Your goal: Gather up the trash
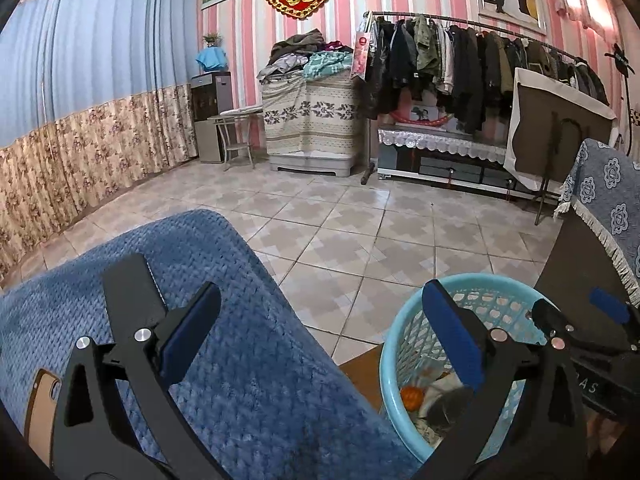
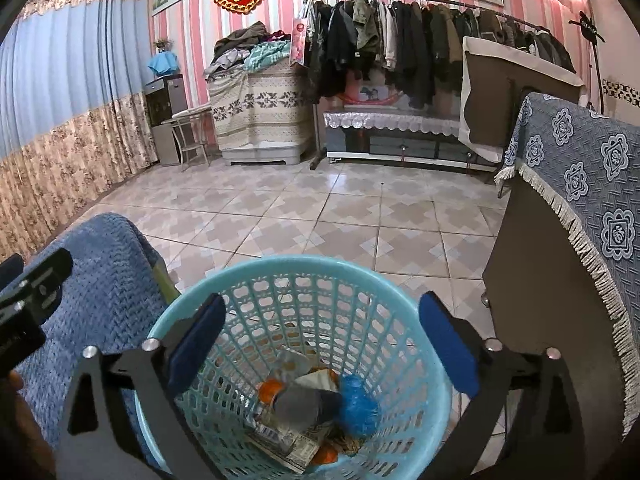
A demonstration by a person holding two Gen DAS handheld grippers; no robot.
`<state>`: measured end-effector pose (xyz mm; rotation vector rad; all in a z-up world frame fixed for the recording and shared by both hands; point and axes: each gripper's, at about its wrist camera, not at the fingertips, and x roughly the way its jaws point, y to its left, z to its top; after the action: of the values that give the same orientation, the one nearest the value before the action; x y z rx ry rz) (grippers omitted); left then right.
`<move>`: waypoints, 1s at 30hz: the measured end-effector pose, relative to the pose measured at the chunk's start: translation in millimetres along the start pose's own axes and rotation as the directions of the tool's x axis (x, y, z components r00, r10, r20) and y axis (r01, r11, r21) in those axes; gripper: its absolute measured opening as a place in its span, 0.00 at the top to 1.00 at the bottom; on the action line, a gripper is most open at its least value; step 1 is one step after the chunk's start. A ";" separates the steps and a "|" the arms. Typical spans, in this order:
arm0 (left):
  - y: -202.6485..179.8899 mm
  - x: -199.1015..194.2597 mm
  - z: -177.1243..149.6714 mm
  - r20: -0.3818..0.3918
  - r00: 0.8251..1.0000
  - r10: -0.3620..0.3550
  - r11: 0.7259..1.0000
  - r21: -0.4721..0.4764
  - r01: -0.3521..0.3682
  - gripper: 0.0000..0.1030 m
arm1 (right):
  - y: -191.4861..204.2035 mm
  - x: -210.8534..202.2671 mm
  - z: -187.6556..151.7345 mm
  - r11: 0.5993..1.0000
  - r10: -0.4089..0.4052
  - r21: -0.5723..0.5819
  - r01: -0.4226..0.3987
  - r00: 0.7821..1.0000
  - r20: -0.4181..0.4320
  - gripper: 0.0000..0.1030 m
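A light blue plastic basket (image 2: pixel 304 264) stands on the floor right under my right gripper (image 2: pixel 323 304), which is open with nothing between its blue pads. Inside lie a crumpled blue wrapper (image 2: pixel 356 400), a blurred grey piece (image 2: pixel 304 400), orange scraps (image 2: pixel 268 390) and printed paper (image 2: pixel 288 446). My left gripper (image 1: pixel 320 296) is open and empty. Its left finger is over a blue knitted blanket (image 1: pixel 240 360), its right finger over the basket (image 1: pixel 404 344). In the left wrist view the right gripper (image 1: pixel 572 304) shows beyond the basket.
A dark cabinet under a blue patterned fringed cloth (image 2: pixel 580 168) stands close to the right of the basket. Tiled floor (image 1: pixel 360 232) stretches ahead to a clothes rack (image 1: pixel 460 56), a covered chest with piled laundry (image 1: pixel 312 112) and floral curtains (image 1: pixel 80 140) on the left.
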<state>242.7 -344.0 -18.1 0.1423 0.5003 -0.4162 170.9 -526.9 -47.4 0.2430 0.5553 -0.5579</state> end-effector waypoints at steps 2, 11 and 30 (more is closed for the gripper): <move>0.7 -0.5 1.4 -0.003 1.000 0.004 1.000 -0.003 -0.004 0.05 | 2.0 -0.3 0.9 1.000 -0.008 -0.010 0.008 1.000 0.000 0.04; 6.5 -8.9 1.0 -0.002 1.000 0.017 1.000 -0.003 -0.017 0.05 | 9.4 -6.5 1.6 1.000 -0.004 -0.029 0.004 1.000 0.001 0.04; 59.4 -65.9 -24.9 -0.006 0.992 0.129 0.988 -0.087 -0.129 0.05 | 31.3 -32.4 -10.3 0.994 0.113 -0.011 -0.113 0.994 -0.003 0.04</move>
<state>204.4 -261.2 -5.4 0.0899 0.5061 -0.2676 161.1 -483.2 -35.6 0.2627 0.5435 -0.4450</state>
